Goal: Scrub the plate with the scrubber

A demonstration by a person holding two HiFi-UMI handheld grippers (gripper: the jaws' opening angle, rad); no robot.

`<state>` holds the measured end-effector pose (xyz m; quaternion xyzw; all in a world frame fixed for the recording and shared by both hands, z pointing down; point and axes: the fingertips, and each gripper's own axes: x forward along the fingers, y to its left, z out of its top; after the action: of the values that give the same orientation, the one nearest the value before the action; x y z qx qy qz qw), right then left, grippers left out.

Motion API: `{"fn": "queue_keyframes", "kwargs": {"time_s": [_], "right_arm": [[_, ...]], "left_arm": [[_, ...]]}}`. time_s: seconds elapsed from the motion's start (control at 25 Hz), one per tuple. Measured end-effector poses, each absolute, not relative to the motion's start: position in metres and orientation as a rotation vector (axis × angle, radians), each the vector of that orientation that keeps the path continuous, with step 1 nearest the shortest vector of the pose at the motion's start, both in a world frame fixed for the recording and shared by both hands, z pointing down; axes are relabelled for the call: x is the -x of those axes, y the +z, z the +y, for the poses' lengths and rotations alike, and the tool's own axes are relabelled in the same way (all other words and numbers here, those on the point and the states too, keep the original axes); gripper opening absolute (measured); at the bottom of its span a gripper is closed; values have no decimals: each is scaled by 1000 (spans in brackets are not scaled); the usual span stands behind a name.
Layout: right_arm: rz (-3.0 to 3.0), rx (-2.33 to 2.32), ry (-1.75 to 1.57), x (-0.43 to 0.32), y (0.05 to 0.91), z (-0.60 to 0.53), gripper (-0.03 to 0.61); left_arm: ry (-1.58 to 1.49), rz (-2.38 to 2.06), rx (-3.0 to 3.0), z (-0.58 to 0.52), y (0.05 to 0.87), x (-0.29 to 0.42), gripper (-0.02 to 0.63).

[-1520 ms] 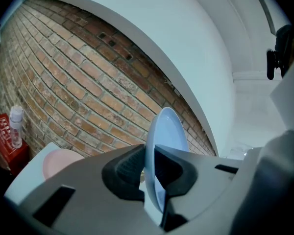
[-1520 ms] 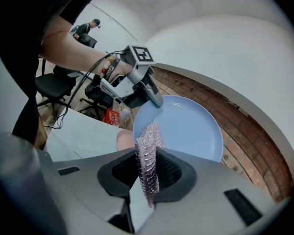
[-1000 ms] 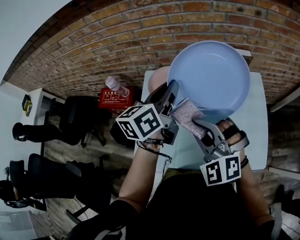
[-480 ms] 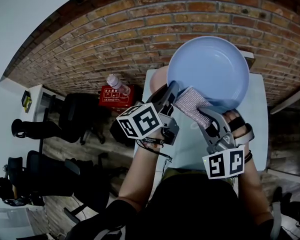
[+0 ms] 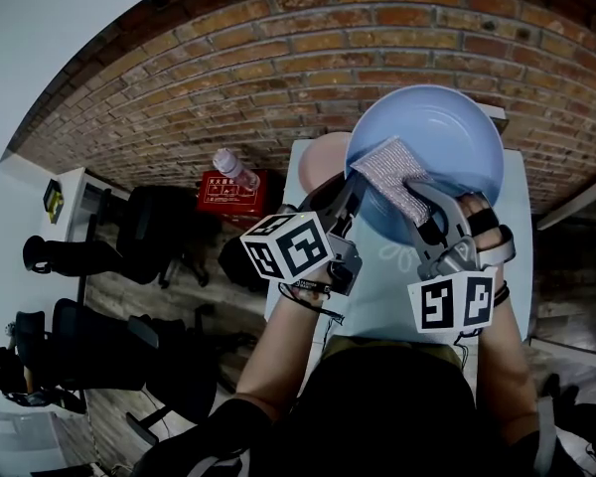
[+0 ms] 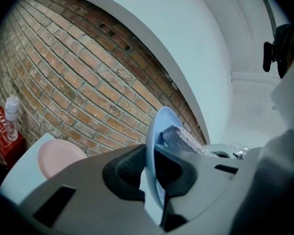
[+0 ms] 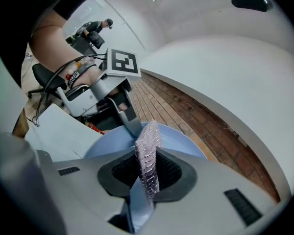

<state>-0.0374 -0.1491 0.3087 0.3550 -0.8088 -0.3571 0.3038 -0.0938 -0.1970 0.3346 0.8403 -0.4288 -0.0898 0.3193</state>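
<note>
A light blue plate is held up above the table, tilted toward me. My left gripper is shut on the plate's left rim, which shows edge-on between its pads. My right gripper is shut on a silvery mesh scrubber, whose flat face lies against the plate's inner surface at the lower left. In the right gripper view the scrubber stands upright between the pads, with the plate behind it and the left gripper beyond.
A pale blue table lies below the plate, with a pink plate at its far left corner. Beside the table stands a red box with a clear bottle on it. A brick floor surrounds the table; office chairs stand at the left.
The right gripper has slid the scrubber up and to the right, from the plate's lower rim onto its inner surface. The plate and left gripper shifted slightly right.
</note>
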Motion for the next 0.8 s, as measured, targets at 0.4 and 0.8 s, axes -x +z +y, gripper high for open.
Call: {"fn": "queue_keyframes", "kwargs": {"time_s": [0.4,0.8], "right_arm": [[-2146,-915,-915,32,313,-154,91],[-2166,-744,-813,37,372,-115,91]], "left_arm": [[-217,-1140,-2220,-198,336,87,43],[-214,-1206,-2206,-213,334,107,44]]}}
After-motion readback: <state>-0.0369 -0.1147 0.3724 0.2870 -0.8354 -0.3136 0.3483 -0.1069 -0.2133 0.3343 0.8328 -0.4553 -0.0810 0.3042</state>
